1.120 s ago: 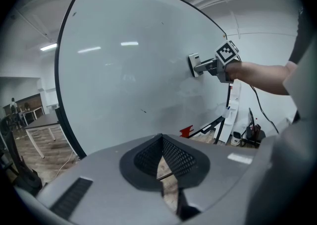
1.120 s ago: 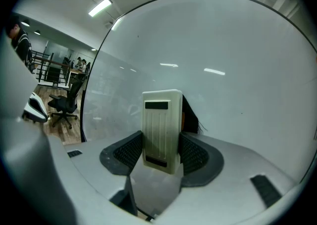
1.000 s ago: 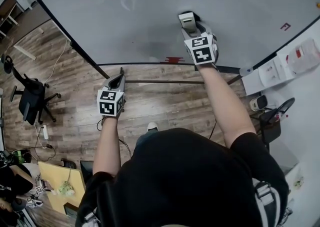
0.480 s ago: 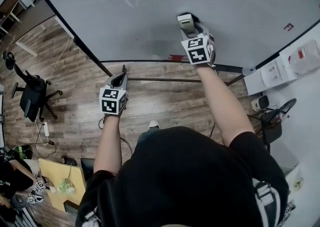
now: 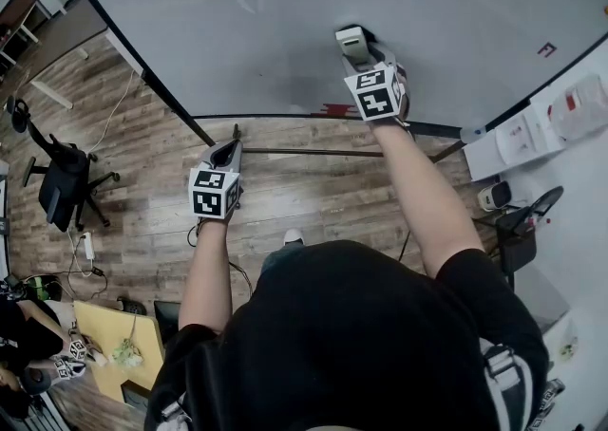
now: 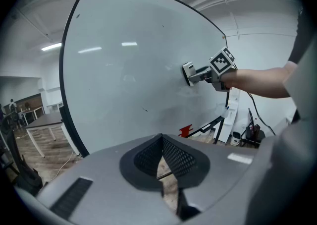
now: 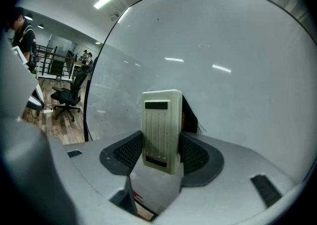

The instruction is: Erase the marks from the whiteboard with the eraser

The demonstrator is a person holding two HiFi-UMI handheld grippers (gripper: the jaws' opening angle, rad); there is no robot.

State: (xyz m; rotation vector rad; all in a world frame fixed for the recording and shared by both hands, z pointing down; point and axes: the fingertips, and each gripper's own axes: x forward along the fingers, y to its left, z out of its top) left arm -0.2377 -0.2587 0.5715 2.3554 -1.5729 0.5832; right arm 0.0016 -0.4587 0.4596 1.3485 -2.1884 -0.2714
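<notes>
Black shirt (image 5: 351,344) fills the near edge of the head view, and a bare forearm runs out of it to each tool. Nearest first: the left forearm (image 5: 204,277) is bent in close, and the left tongs (image 5: 226,146) hang low over the wooden floor (image 5: 123,163), short of the board. Their own view tells it plainly: the two mesh pads meet tip to tip with nothing caught between them, only a sliver of floor showing through behind. Out to that side an office chair (image 5: 59,187) stands on the planks. Further out now, the right forearm (image 5: 423,201) is stretched well forward, and the right tongs (image 5: 355,51) are clamped on the eraser (image 5: 352,38). The right gripper view has the cream plastic body standing upright between the pads, gripped on both flanks, its dark underside turned to the board. And it is on the board: from the left gripper view the eraser sits pressed against the whiteboard (image 5: 285,30), low down and right of centre, just above the bottom rim. A small red piece (image 5: 331,112) sits at that rim, just below and left of the eraser. Farthest of all, a small red mark (image 5: 543,50) shows near the board's right edge, well apart from the eraser.
</notes>
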